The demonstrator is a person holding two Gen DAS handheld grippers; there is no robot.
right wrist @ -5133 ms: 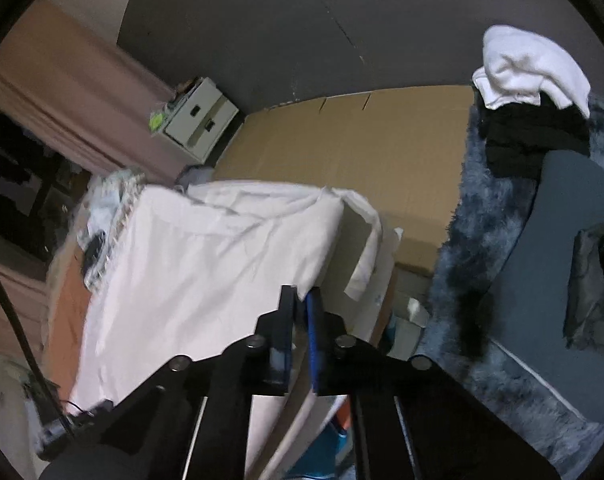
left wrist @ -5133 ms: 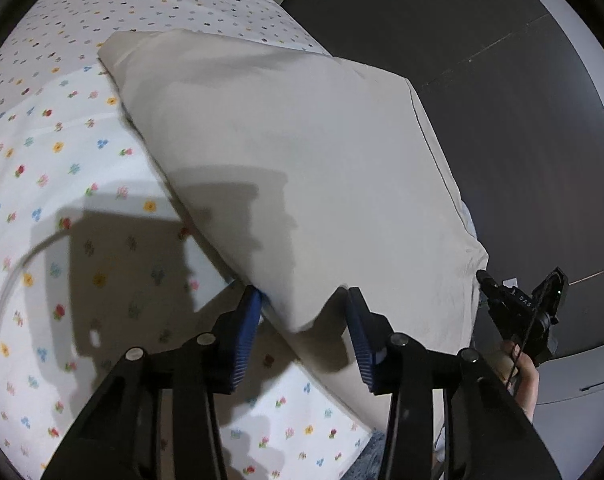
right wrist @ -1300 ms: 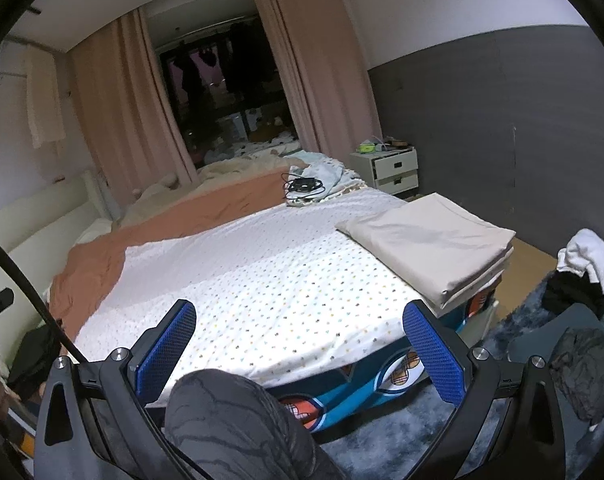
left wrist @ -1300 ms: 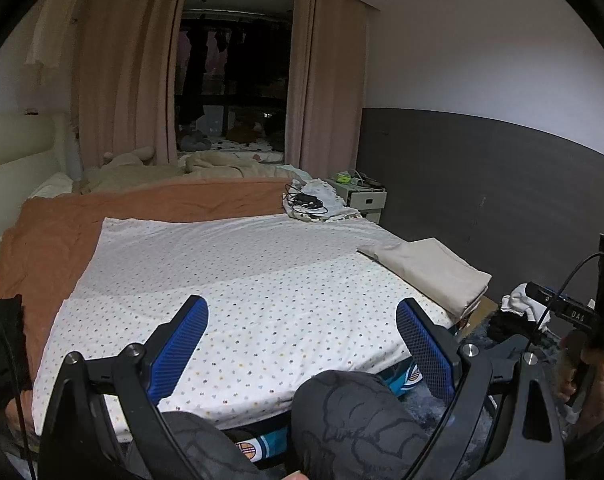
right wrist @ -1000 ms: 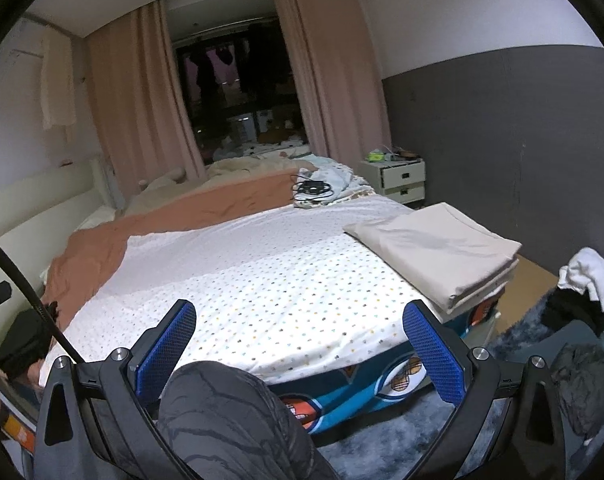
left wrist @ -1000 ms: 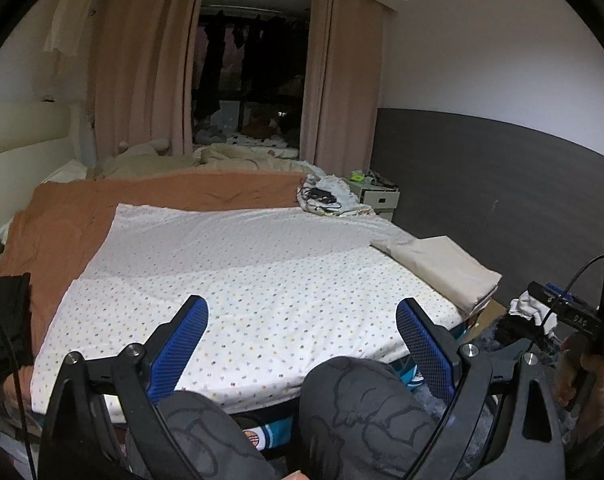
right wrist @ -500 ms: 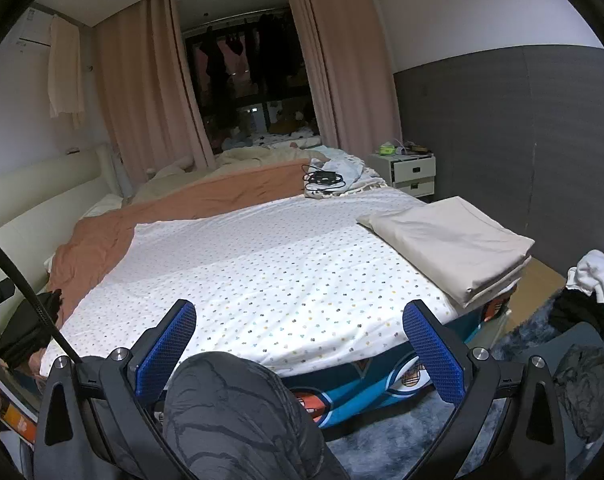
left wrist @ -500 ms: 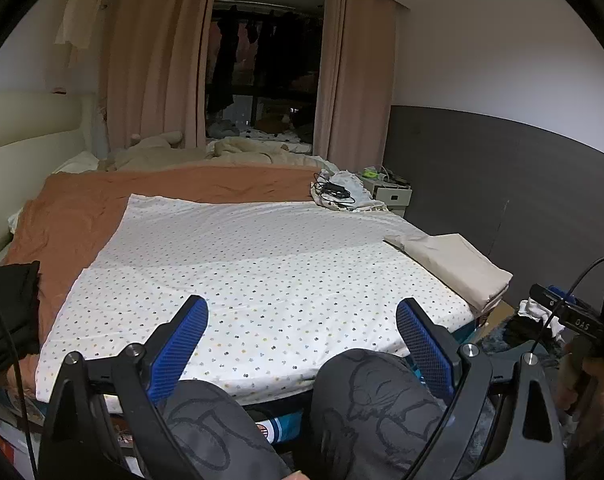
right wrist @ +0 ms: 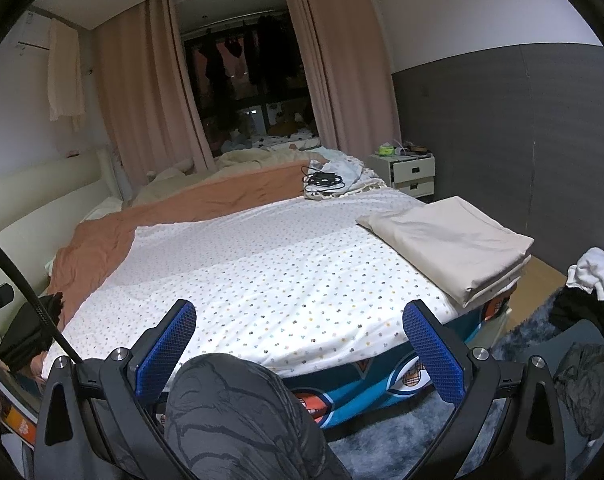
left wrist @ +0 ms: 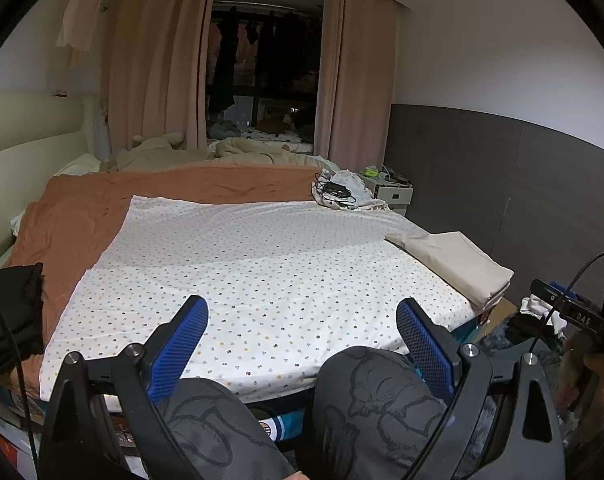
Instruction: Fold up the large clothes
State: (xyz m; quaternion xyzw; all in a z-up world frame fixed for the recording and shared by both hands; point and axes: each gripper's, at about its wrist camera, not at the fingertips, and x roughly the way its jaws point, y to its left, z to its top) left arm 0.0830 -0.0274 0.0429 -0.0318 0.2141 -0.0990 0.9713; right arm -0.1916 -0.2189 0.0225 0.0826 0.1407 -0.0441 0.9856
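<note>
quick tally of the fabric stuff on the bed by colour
beige folded cloth: 1
white dotted sheet: 1
orange blanket: 1
black cloth at the bed's left edge: 1
pale cloth under the cables: 1
total: 5
More rumpled bedding lies at the far end, too unclear to count.

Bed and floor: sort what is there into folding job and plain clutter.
Folding job:
- folded beige cloth at the bed's right edge
- left gripper, open, empty
- right gripper, open, empty

Clutter:
- cables on the orange blanket
- nightstand
- white and dark clothes on the floor
</note>
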